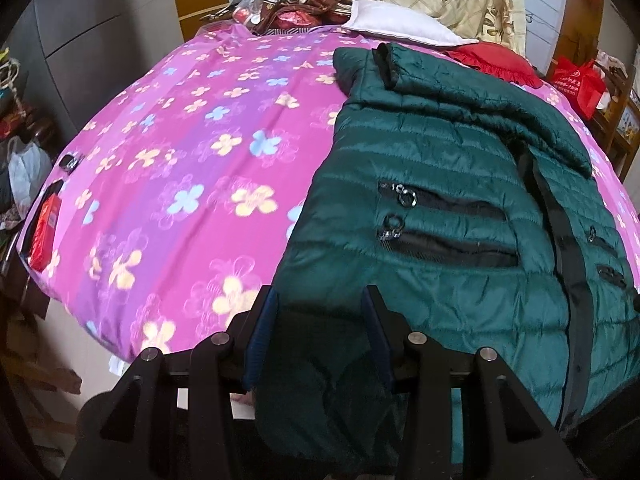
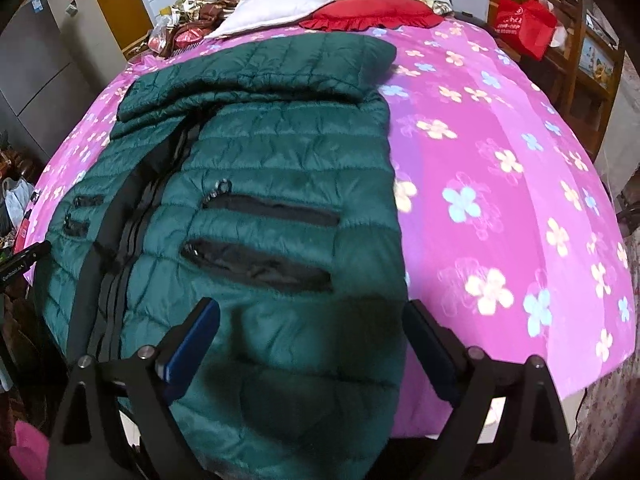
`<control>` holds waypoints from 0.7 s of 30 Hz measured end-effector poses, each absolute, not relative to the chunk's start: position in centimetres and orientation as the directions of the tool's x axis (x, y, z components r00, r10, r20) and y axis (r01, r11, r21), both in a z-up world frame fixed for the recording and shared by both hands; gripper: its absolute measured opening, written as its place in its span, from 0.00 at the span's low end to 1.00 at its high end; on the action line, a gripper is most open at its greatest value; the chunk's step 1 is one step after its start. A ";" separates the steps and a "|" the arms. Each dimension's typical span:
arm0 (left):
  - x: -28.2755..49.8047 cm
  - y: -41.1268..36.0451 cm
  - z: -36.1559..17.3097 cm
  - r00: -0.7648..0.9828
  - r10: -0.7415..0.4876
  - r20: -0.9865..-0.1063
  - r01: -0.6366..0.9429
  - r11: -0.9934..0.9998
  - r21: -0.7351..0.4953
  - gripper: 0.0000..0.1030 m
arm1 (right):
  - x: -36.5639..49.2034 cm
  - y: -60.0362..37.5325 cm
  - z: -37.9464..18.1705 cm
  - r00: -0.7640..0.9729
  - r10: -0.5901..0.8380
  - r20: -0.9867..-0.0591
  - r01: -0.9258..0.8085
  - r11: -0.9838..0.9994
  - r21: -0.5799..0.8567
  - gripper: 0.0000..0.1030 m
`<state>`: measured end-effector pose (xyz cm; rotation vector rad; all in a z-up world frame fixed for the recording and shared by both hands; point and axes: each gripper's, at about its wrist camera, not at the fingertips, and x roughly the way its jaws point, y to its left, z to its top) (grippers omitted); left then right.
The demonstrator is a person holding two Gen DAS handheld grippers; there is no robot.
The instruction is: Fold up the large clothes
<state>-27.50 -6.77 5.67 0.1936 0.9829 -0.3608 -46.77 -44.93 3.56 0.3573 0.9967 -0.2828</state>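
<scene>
we see the green quilted jacket (image 1: 440,184) lying front side up on the pink flowered bedcover (image 1: 192,168), with its lower hem hanging over the near edge of the bed and its sleeve folded across the top. our left gripper (image 1: 320,300) has its fingers partly apart with the hem fabric between them, but we cannot tell if they really pinch it. our right gripper (image 2: 312,312) is spread wide over the hem and grips nothing.

I see a bed (image 1: 180,128) under a pink flowered sheet, pillows (image 2: 372,14) piled at its far end, grey cabinets (image 1: 84,40) left, and wooden shelves (image 2: 592,60) on the right.
</scene>
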 end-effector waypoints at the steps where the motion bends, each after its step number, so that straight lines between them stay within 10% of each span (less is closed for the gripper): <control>1: -27.6 -6.6 5.6 0.498 -0.212 -0.841 0.382 0.924 -0.007 0.21 | -47.0 -44.9 3.4 0.512 -0.068 -0.857 0.392 0.905 0.162 0.92; 21: -27.8 -4.8 5.0 0.417 -0.239 -0.877 0.378 0.923 -0.071 0.24 | -50.3 -47.0 1.6 0.454 -0.080 -0.888 0.468 0.869 0.161 0.94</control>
